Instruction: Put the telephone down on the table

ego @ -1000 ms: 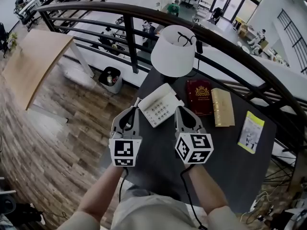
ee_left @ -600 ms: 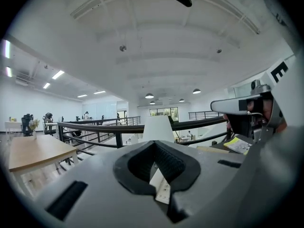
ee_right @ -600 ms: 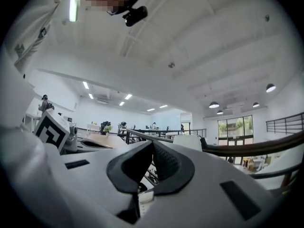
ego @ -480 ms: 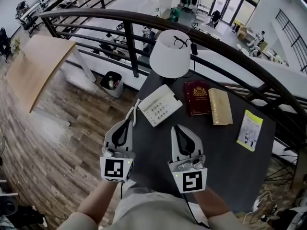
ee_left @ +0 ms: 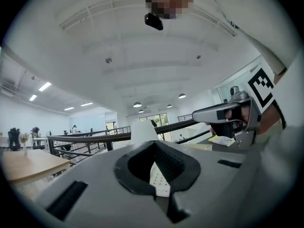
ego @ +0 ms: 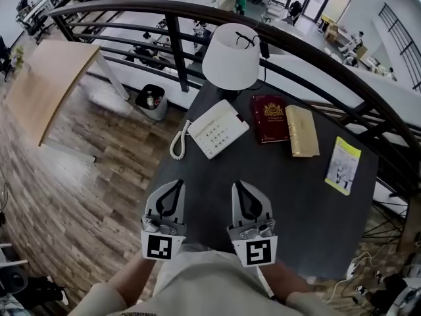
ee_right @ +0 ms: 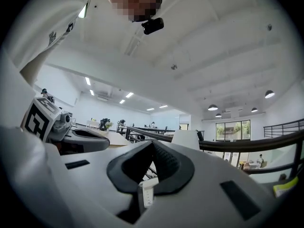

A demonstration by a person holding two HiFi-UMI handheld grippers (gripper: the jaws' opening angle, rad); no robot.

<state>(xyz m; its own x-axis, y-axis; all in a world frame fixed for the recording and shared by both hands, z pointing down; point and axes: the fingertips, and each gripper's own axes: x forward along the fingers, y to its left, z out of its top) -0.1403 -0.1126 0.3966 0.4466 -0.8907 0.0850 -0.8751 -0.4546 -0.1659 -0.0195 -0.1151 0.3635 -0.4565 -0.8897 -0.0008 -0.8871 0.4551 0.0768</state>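
Observation:
The white telephone (ego: 217, 129) lies flat on the dark table (ego: 296, 196) in front of the lamp, its coiled cord (ego: 177, 141) hanging off the left side. Nothing touches it. My left gripper (ego: 176, 185) and right gripper (ego: 238, 187) are side by side near the table's front edge, well short of the phone. Both are shut and hold nothing. In the left gripper view, a strip of the phone (ee_left: 159, 182) shows through the hole behind the closed jaws, and the right gripper (ee_left: 228, 115) is alongside. The right gripper view shows its own jaws meeting at the tip (ee_right: 152, 144).
A white lamp shade (ego: 230, 61) stands at the table's far edge. A red book (ego: 271, 118), a tan book (ego: 301, 130) and a yellow booklet (ego: 343, 165) lie to the right. A dark curved railing (ego: 316, 51) runs behind. A bin (ego: 151, 102) sits on the wood floor at left.
Both grippers have drawn back from the telephone toward the person and the table's front edge. The phone stays on the table, and its cord now shows.

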